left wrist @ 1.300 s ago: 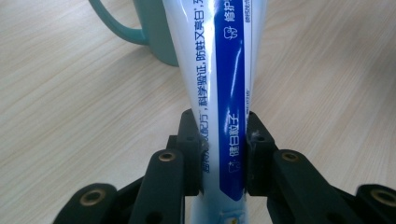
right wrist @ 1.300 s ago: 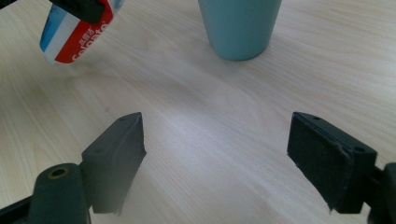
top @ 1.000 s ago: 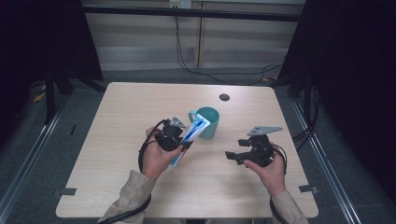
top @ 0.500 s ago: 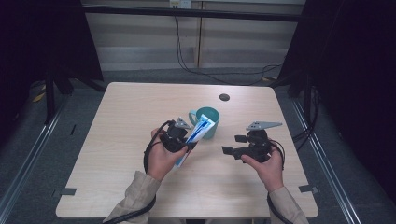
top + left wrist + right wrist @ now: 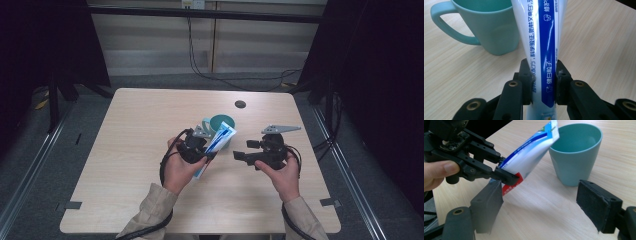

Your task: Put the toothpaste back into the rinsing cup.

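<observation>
My left gripper [image 5: 544, 82] is matte black plastic: two blocky jaws on jointed links, each link pinned with a brass-ringed screw along the bottom of the left gripper view. My right gripper [image 5: 544, 207] has the same black links, with rough dark pads [image 5: 596, 205] on its jaws. In the high view it carries a grey three-cornered plate [image 5: 281, 129] on top. Black cables [image 5: 165, 165] loop from both tools. I wear beige long sleeves [image 5: 150, 210] at the lower edge.
</observation>
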`<state>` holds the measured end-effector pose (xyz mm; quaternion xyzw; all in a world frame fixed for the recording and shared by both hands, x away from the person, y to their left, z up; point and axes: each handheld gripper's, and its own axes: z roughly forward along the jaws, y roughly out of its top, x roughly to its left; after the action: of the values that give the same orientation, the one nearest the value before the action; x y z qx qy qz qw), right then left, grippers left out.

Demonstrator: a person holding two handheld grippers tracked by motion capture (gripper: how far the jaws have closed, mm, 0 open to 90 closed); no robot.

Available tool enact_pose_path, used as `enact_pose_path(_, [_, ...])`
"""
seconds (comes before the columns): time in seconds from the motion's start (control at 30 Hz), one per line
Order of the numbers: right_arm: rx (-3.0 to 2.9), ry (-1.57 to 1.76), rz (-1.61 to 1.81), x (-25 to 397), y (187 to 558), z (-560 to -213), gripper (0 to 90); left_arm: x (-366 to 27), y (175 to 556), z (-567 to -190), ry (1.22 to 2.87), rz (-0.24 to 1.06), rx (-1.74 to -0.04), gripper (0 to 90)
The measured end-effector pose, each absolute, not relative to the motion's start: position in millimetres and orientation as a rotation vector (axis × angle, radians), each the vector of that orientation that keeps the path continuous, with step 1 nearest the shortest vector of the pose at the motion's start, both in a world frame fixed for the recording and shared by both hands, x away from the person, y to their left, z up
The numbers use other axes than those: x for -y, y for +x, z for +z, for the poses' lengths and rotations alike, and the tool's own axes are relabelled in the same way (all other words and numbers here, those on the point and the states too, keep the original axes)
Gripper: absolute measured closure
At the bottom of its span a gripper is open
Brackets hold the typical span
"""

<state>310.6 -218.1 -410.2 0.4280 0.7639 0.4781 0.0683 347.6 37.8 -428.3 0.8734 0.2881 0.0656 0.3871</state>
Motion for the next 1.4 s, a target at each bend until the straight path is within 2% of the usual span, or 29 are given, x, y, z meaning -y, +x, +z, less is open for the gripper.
enact_pose_path(0.67, [-2.25, 1.331, 1.511, 201.1, 322.4, -405.2, 21.3, -33.8, 342.7, -423.7, 2.217, 0.171, -0.699, 73.4])
enact_pose_path(0.77, [-2.242, 1.333, 1.532, 200.5, 324.3, -406.1, 23.7, -33.4, 341.5, -422.7, 2.205, 0.182, -0.696, 73.4])
enact_pose_path(0.8, [-2.232, 1.333, 1.566, 200.7, 326.8, -407.0, 28.7, -33.3, 341.4, -421.9, 2.201, 0.185, -0.695, 73.3])
enact_pose_path(1.4, [-2.206, 1.398, 1.621, 193.0, 332.5, -406.2, 31.7, -23.8, 336.7, -417.9, 2.187, 0.2, -0.668, 73.3])
